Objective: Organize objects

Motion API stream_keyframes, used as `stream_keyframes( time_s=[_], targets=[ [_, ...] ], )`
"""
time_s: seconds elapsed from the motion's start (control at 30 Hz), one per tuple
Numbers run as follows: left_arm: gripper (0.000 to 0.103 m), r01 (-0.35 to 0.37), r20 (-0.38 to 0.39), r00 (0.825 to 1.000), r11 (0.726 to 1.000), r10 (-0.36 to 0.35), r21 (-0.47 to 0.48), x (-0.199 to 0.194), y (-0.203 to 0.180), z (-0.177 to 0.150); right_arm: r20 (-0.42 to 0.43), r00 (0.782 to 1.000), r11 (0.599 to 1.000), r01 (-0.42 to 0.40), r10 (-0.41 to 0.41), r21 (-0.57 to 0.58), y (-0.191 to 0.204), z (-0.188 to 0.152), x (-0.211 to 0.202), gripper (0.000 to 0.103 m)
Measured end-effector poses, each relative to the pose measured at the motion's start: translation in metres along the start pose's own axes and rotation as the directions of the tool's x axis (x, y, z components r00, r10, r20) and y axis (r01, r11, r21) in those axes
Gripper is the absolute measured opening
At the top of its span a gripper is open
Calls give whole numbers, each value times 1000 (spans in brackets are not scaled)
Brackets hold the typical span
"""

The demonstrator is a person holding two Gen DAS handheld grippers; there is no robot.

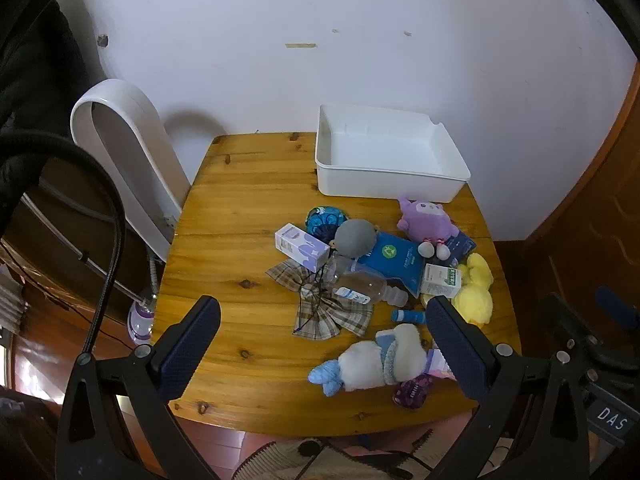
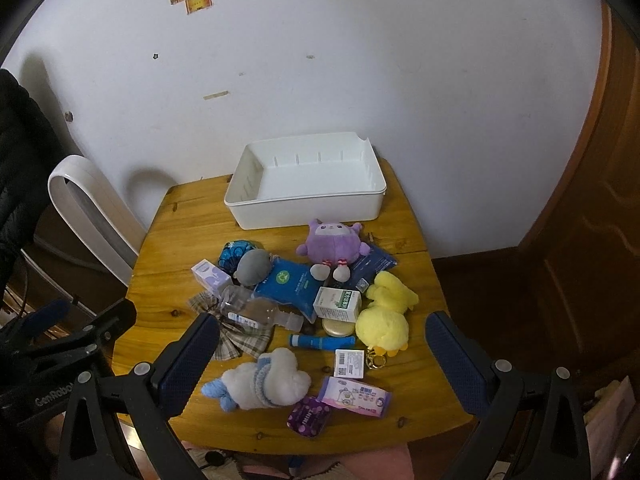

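A heap of small things lies on the wooden table [image 1: 224,208] in front of an empty white bin [image 1: 384,152] [image 2: 308,184]: a purple plush [image 2: 332,244], a yellow duck plush [image 2: 384,316], a white-and-blue plush [image 2: 264,380], a clear bottle [image 2: 256,312], a plaid bow [image 1: 324,304], a blue pouch [image 2: 288,284], a blue tube [image 2: 324,342] and small boxes. My left gripper [image 1: 324,318] hovers open above the table's near side. My right gripper [image 2: 322,332] also hovers open over the heap. Neither holds anything.
A white curved appliance [image 1: 124,152] stands left of the table against the wall. A wooden door [image 2: 592,240] is at the right. A black cable [image 1: 108,248] hangs at the left. The table's left half [image 1: 224,248] is bare wood.
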State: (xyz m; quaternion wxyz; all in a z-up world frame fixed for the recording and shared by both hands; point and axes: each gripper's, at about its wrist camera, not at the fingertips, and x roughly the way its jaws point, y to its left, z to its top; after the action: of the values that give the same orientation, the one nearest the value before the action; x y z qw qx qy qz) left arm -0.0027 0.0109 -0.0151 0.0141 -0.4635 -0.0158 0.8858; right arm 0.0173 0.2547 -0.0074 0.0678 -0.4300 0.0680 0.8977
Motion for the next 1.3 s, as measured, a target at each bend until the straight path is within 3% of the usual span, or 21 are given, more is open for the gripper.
stream_keyframes(
  time_s=[0.37,1.3],
  targets=[
    [102,19,-21,1000,1000,-20,-23,4,2,3,29,1000,1000,-7,8,-5,0,-1,-6,103],
    [102,-11,17,1000,1000,11,6,-3,5,3,24,1000,1000,-14,13,10,-1,-1,-5,103]
  ],
)
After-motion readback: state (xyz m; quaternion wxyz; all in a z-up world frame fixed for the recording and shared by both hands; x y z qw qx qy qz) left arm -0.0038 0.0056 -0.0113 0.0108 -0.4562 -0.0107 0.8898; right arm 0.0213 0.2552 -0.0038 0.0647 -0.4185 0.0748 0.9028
